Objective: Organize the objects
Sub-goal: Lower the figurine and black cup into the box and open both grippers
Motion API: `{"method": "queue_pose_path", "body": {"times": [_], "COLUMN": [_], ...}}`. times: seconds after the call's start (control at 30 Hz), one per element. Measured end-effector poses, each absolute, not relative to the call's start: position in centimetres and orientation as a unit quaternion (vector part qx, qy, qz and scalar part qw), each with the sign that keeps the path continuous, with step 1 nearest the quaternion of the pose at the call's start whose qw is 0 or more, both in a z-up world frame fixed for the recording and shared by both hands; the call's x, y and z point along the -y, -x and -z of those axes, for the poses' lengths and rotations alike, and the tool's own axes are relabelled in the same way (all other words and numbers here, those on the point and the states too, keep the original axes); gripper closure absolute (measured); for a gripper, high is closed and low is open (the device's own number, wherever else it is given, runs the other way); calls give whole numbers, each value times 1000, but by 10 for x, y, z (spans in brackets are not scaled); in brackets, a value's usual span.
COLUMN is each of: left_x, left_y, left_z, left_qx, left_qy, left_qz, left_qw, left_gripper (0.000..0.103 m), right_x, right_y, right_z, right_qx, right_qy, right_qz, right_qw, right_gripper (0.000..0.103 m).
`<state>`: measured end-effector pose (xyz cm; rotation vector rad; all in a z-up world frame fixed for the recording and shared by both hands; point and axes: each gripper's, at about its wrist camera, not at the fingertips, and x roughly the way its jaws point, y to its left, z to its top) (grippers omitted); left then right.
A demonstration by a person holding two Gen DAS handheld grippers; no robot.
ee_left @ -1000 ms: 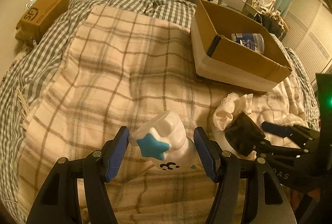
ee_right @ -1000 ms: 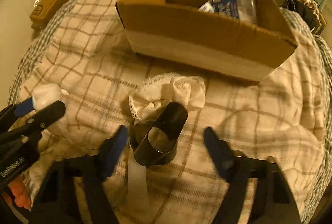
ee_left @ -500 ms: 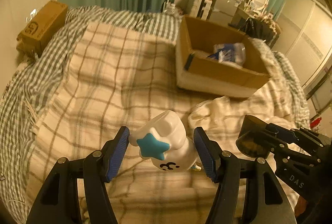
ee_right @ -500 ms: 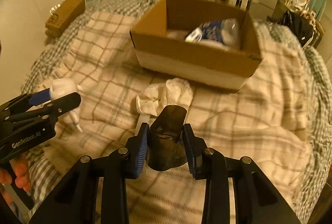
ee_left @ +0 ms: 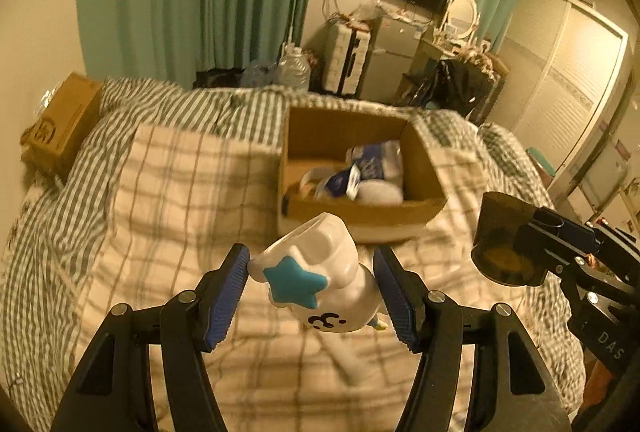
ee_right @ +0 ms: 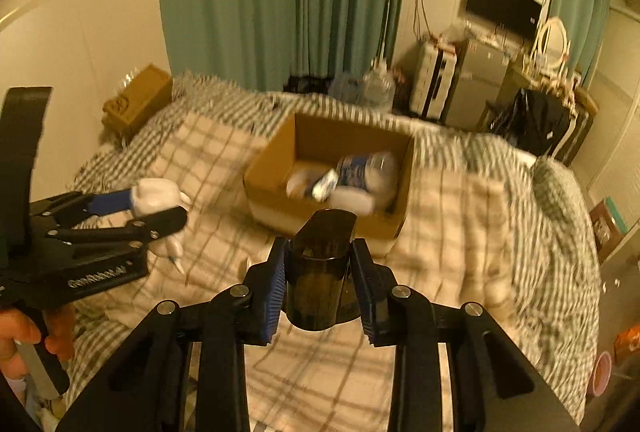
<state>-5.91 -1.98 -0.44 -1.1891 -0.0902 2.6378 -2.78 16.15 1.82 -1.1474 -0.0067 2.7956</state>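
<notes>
The left gripper (ee_left: 312,292) is clenching a white toy with a blue star (ee_left: 316,282) between its blue pads, holding it in the air above the plaid blanket (ee_left: 180,200). The right gripper (ee_right: 320,280) is grasping a dark translucent cup (ee_right: 322,272), likewise holding it off the bed. Beyond both, an open cardboard box (ee_left: 360,216) is sitting on the blanket, holding a blue-and-white bottle (ee_right: 362,168) and other white items. A closed brown carton (ee_left: 60,124) is lying at the bed's far left edge

Left hand-held gripper (ee_left: 312,290) raised, jaws clamped on a load, right hand-held gripper (ee_right: 320,272) likewise, level beside it
</notes>
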Motion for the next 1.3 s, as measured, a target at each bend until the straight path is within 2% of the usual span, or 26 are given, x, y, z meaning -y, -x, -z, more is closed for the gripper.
{"method": "queue_pose_path", "body": {"times": [0.2, 0.37, 0.7, 0.93, 1.0, 1.03, 1.07, 1.3], "left_x": [-4, -19, -39, -48, -49, -48, -48, -34], "left_y": [97, 144, 229, 238, 238, 236, 235, 203], "left_z": [-19, -16, 41, 69, 68, 65, 63, 27], "left_qx": [16, 5, 7, -10, -3, 0, 0, -35], "left_qy": [386, 380, 403, 404, 406, 405, 401, 381], "left_qz": [-912, -916, -904, -901, -899, -901, -903, -915], "left_qw": [136, 133, 145, 156, 163, 158, 154, 129], "left_gripper": [37, 37, 37, 36, 20, 16, 11, 7], "right_x": [-174, -192, -234, -261, -265, -268, -272, -288], "right_y": [59, 104, 198, 222, 222, 220, 218, 171], "right_z": [-58, -72, -19, 13, 11, 9, 7, -27], "right_qx": [12, 9, -30, -61, -63, -66, -70, -76], "right_qy": [343, 328, 355, 352, 346, 342, 337, 318], "right_qz": [-937, -943, -934, -933, -935, -936, -937, -940], "right_qw": [59, 54, 35, 42, 52, 57, 61, 95], "right_gripper": [73, 73, 73, 72, 54, 33, 30, 30]}}
